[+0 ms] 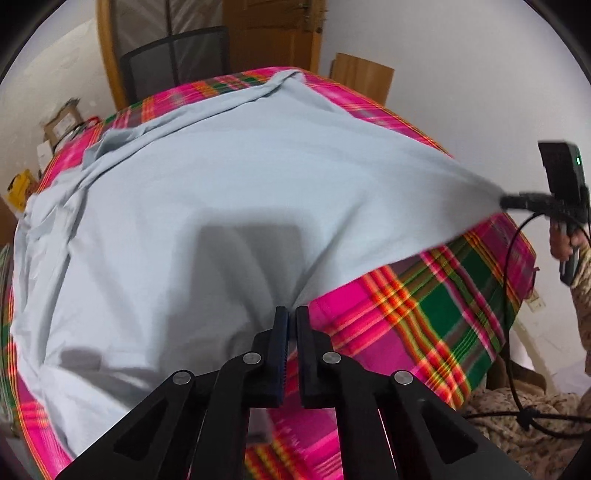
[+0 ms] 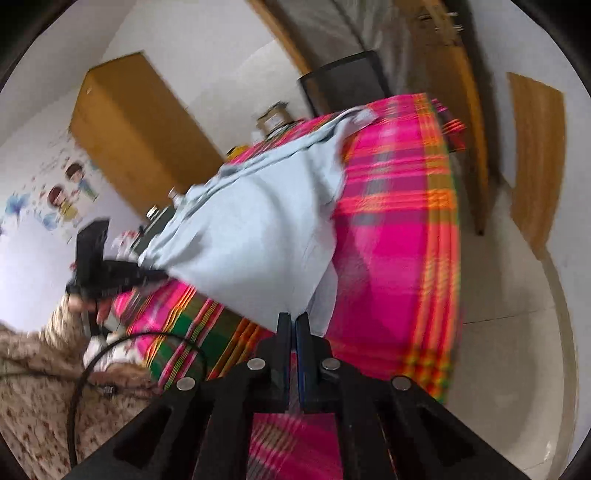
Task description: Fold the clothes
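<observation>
1. Currently the shirt (image 1: 229,192), pale blue, lies spread on the table (image 1: 436,317), its near edge lifted clear.
2. Left gripper (image 1: 291,314) is clamped on the hem; right gripper (image 2: 294,319) is pinching another corner. Likely tensioning the edge to carry it over for a fold.
3. Table wears a pink-green plaid cloth.
4. Beyond: chair (image 1: 177,55), wooden door (image 1: 273,29), white walls.

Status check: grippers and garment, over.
Left gripper and right gripper shut on light blue garment's near edge. Garment partly lifted off plaid cloth. Nothing obstructing.
</observation>
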The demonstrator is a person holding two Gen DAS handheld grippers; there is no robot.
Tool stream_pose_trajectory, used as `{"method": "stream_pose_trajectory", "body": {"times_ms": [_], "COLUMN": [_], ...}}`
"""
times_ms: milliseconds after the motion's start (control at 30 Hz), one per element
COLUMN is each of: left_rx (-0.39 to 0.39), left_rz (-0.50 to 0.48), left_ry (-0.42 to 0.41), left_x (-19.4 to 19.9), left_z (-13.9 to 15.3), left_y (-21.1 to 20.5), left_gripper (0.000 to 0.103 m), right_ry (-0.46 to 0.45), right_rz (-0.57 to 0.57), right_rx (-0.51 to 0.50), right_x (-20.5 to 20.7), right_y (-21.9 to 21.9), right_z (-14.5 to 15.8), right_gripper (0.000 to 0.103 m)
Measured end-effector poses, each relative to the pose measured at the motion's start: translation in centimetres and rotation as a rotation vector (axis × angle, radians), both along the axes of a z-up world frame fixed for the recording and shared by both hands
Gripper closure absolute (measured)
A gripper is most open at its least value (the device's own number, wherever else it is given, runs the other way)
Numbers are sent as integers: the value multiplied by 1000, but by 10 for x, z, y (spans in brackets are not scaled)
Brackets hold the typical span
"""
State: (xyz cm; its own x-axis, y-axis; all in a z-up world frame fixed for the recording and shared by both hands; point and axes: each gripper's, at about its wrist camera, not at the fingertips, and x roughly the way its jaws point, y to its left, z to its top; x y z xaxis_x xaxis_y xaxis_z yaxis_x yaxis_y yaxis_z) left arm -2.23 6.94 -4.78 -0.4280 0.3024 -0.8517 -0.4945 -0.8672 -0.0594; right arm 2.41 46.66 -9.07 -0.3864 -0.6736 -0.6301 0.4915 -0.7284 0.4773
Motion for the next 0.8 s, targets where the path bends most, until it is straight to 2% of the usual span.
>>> {"method": "stream_pose_trajectory", "body": {"times_ms": [100, 167, 300, 400, 467, 567, 633, 800], "left_rx": [-16, 9, 26, 78, 111, 121, 139, 182], "left_rz": [24, 16, 3, 10, 18, 21, 14, 24], "left_ry": [-16, -32, -42, -36, -32, -16, -11, -16], "left_x": [2, 4, 6, 1, -3, -8, -9, -7], "left_z": [-5, -5, -5, 2, 8, 14, 18, 22], "left_y": [-10, -14, -16, -22, -26, -31, -36, -47], "left_gripper": [99, 99, 98, 97, 96, 86, 77, 66], "right_ry": [-46, -66, -44, -37, -30, 12, 40, 101], "right_rz": [27, 15, 15, -18, -90, -246, -368, -698], "right_rx": [57, 65, 121, 176, 203, 266, 344, 574], "right_x": [-3, -6, -2, 7, 12, 30, 51, 115], "right_y": [-9, -8, -10, 3, 21, 61, 91, 160], "right_z": [-13, -18, -10, -3, 6, 33, 59, 133], "right_gripper": [100, 100, 98, 98, 98, 98, 98, 95]}}
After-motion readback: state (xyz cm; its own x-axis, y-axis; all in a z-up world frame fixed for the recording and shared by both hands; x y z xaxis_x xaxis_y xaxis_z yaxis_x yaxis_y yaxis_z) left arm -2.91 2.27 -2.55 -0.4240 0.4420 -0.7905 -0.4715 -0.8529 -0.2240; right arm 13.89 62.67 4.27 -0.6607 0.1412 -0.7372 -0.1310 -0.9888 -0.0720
